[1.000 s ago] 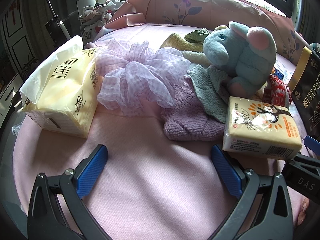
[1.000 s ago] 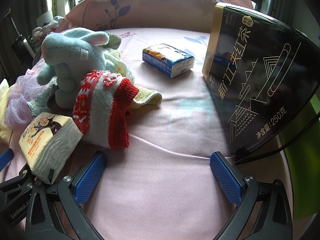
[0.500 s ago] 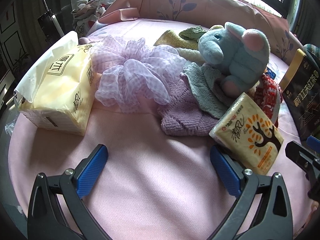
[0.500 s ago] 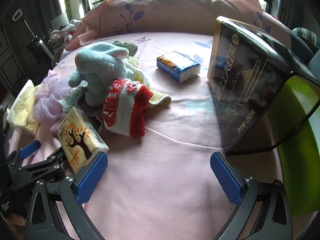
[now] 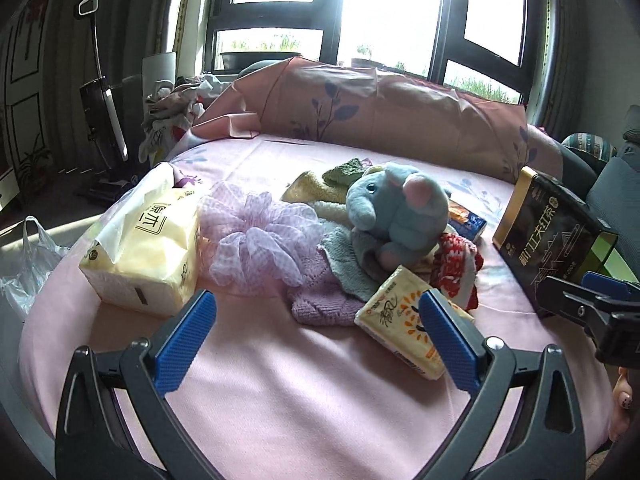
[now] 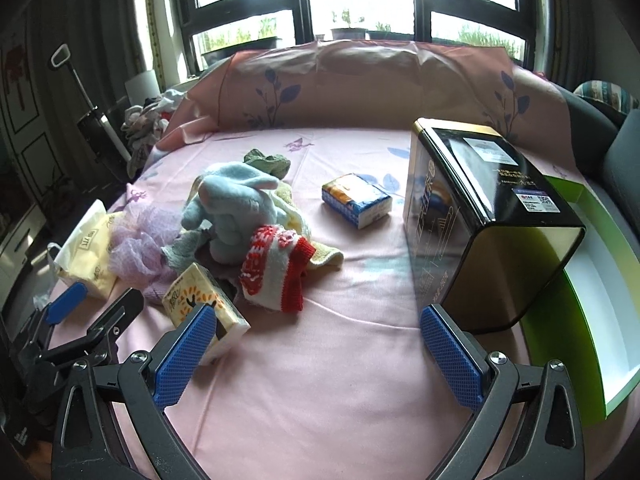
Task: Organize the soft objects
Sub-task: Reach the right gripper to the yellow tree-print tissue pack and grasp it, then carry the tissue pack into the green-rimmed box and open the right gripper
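While both grippers hang above the pink bedspread [image 6: 320, 380], neither has hold of anything. The left gripper [image 5: 316, 340] has its blue pads spread wide with only cloth between them; the right gripper [image 6: 316, 354] is spread just as wide, its left pad in front of the small yellow tissue pack [image 6: 200, 304]. That pack lies tilted at the near edge of the heap of soft things. Behind it sits the blue toy elephant [image 5: 396, 212] on a grey cloth [image 5: 352, 256], with a purple knitted cloth [image 5: 320, 300] underneath. A lilac mesh bath puff [image 5: 256, 240] lies just left of the elephant, touching the large tissue pack [image 5: 148, 244]. A red and white knitted sock [image 6: 276, 272] lies just right of the elephant over a yellow towel [image 6: 324, 256]. Further back lies a blue and white tissue pack [image 6: 356, 200], near the black tea box [image 6: 480, 216], which stands beside a green box [image 6: 592, 292].
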